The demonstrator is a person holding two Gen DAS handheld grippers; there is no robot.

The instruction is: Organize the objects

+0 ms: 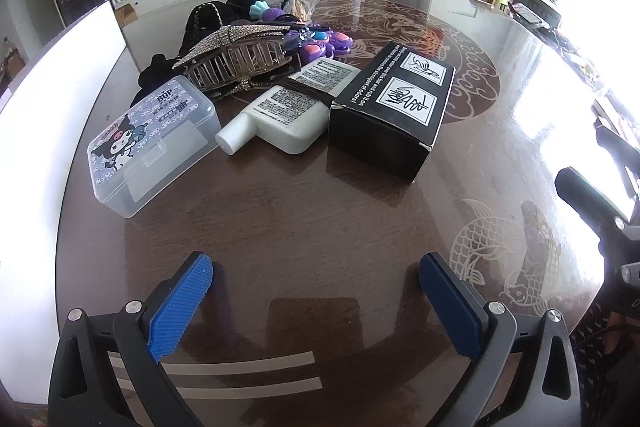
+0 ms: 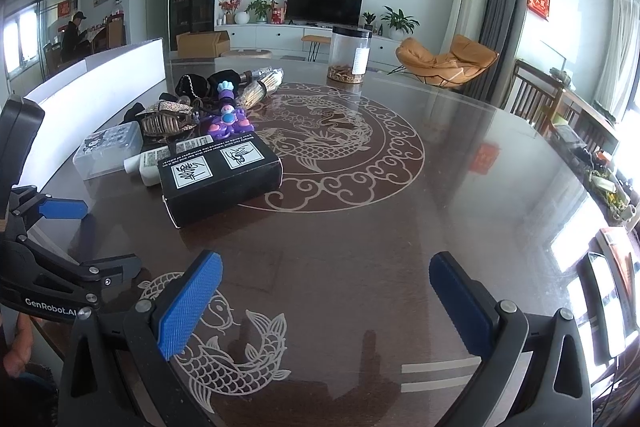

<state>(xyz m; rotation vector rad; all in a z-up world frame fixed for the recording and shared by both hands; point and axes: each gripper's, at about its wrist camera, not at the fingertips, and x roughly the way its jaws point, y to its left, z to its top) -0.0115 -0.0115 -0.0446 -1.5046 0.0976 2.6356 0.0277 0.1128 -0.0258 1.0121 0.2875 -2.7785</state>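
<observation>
A pile of objects lies on the dark round table (image 1: pixel 280 227): a clear plastic case with a cartoon lid (image 1: pixel 150 143), a white bottle (image 1: pixel 288 111), a black box (image 1: pixel 390 111), a rhinestone hair claw (image 1: pixel 236 61), a purple toy (image 1: pixel 324 45) and black fabric items (image 1: pixel 208 17). My left gripper (image 1: pixel 316 279) is open and empty, a little short of the pile. My right gripper (image 2: pixel 326 283) is open and empty over the fish pattern, with the black box (image 2: pixel 218 175) ahead on the left. The left gripper also shows in the right wrist view (image 2: pixel 64 227).
A white storage box wall (image 1: pixel 60 75) stands along the table's left side. A clear jar with a black lid (image 2: pixel 350 55) stands at the far edge. Chairs (image 2: pixel 536 95) and a cluttered side table are on the right.
</observation>
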